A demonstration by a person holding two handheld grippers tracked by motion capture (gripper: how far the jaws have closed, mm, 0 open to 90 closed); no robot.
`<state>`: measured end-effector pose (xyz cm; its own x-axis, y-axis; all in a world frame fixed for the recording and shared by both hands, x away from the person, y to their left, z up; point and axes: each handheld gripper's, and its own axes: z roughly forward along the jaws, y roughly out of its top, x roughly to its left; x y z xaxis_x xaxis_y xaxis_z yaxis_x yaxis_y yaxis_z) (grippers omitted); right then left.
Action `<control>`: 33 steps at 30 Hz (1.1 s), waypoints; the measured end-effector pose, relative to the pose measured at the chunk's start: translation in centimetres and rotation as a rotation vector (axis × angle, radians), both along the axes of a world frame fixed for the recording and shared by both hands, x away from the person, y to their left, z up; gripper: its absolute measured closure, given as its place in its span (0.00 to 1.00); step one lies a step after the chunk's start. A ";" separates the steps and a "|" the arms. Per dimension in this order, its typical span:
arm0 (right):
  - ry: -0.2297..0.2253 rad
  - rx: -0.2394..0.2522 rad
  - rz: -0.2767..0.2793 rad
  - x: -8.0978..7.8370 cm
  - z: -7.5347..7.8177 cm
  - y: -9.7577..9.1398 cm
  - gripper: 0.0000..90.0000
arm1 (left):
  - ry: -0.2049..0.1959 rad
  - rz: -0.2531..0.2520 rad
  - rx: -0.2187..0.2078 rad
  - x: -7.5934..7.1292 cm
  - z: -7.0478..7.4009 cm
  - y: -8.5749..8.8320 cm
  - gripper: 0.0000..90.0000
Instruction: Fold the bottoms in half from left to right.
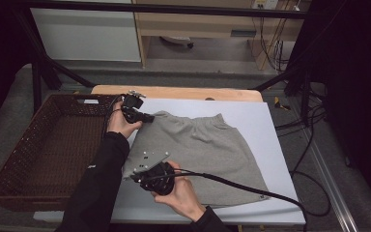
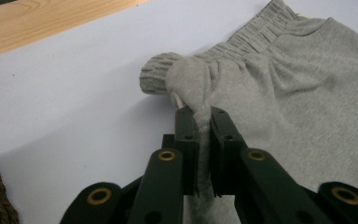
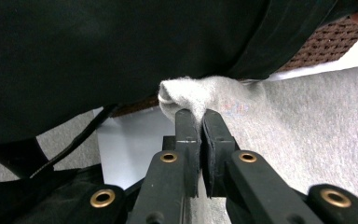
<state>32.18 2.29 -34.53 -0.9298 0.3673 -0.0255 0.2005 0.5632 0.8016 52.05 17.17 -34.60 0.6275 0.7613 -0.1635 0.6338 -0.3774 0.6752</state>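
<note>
We see grey shorts lying flat on a white sheet that covers the wooden table, waistband toward the far edge, hem toward the person. A brown wicker basket sits just beside the sheet, on the left.

Left gripper: at the far left corner of the shorts, i.e. the waistband end. In the left gripper view we find its jaws clamped on a pinch of grey cloth, w/ the ribbed waistband bunched up just past the tips and the fabric squeezed down btw. the two pads. That corner is lifted off the sheet; the rest of the garment runs off to the right of the jaws, lying flat.

Right gripper: at the near left corner, approx. the hem end, held by the right hand. In the right gripper view we see the jaws pressed together on a fold of the same grey cloth, which puffs up just above the tips. Beyond it is the person's dark sleeve and a bit of basket.

So both grippers grip the left edge of the shorts, one corner each, well apart along that edge. The right half of the shorts rests on the sheet, untouched.
</note>
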 end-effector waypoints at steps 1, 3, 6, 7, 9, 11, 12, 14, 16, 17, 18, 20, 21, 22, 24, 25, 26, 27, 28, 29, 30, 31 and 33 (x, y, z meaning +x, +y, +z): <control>0.003 0.000 0.000 0.0 0.0 0.1 0.97 | -0.006 -0.003 -0.002 0.0 0.1 0.1 0.93; 0.004 -0.001 0.000 0.1 0.1 0.2 0.97 | -0.008 -0.008 -0.006 -0.1 0.3 0.2 0.93; 0.002 0.002 0.004 0.0 0.3 0.3 0.97 | -0.010 -0.014 -0.004 -0.2 0.5 0.3 0.93; 0.000 0.004 0.004 0.0 0.4 0.3 0.97 | -0.010 -0.014 -0.004 -0.2 0.6 0.4 0.93; -0.006 0.005 0.007 -0.1 0.6 0.4 0.97 | -0.016 -0.015 0.002 -0.2 0.9 0.5 0.93; -0.008 0.011 0.009 -0.1 0.9 0.5 0.97 | -0.023 -0.009 -0.002 -0.3 1.1 0.7 0.93; -0.010 0.011 0.009 -0.2 1.0 0.5 0.97 | -0.022 -0.010 -0.002 -0.3 1.2 0.8 0.93; -0.012 0.016 0.010 -0.2 1.2 0.6 0.97 | -0.023 -0.010 -0.005 -0.3 1.4 0.9 0.93; -0.008 0.019 0.009 -0.2 1.3 0.7 0.97 | -0.025 -0.008 -0.012 -0.4 1.6 1.1 0.93; -0.007 0.020 0.009 -0.2 1.3 0.8 0.97 | -0.025 -0.008 -0.012 -0.4 1.7 1.2 0.93; -0.005 0.023 0.009 -0.2 1.3 0.8 0.97 | -0.027 -0.005 -0.012 -0.4 1.7 1.2 0.93; -0.004 0.028 0.009 -0.2 1.4 0.8 0.97 | -0.031 -0.003 -0.015 -0.4 2.0 1.3 0.93; -0.005 0.030 0.007 -0.2 1.5 0.8 0.97 | -0.031 -0.003 -0.013 -0.5 2.1 1.4 0.93; -0.008 0.032 0.007 -0.2 1.6 0.8 0.97 | -0.033 -0.003 -0.013 -0.5 2.2 1.4 0.93; -0.015 0.034 0.009 -0.2 1.8 0.9 0.97 | -0.036 -0.007 -0.014 -0.5 2.4 1.5 0.93; -0.015 0.035 0.009 -0.2 1.9 0.9 0.97 | -0.041 -0.006 -0.015 -0.6 2.5 1.5 0.93; -0.016 0.034 0.010 -0.2 1.9 0.9 0.97 | -0.040 -0.007 -0.015 -0.6 2.5 1.5 0.93; -0.015 0.035 0.009 -0.3 2.0 1.0 0.97 | -0.044 -0.010 -0.016 -0.7 2.6 1.5 0.93; -0.018 0.036 0.011 -0.3 2.1 1.0 0.97 | -0.045 -0.012 -0.017 -0.7 2.7 1.5 0.93; -0.019 0.037 0.011 -0.3 2.1 1.0 0.97 | -0.048 -0.013 -0.016 -0.8 2.8 1.6 0.93; -0.022 0.038 0.011 -0.3 2.2 1.0 0.97 | -0.049 -0.012 -0.017 -0.8 2.9 1.6 0.93; -0.023 0.039 0.014 -0.3 2.2 1.1 0.97 | -0.052 -0.014 -0.014 -0.9 3.1 1.7 0.93; -0.022 0.041 0.014 -0.4 2.4 1.1 0.97 | -0.061 -0.009 -0.016 -1.0 3.3 1.7 0.93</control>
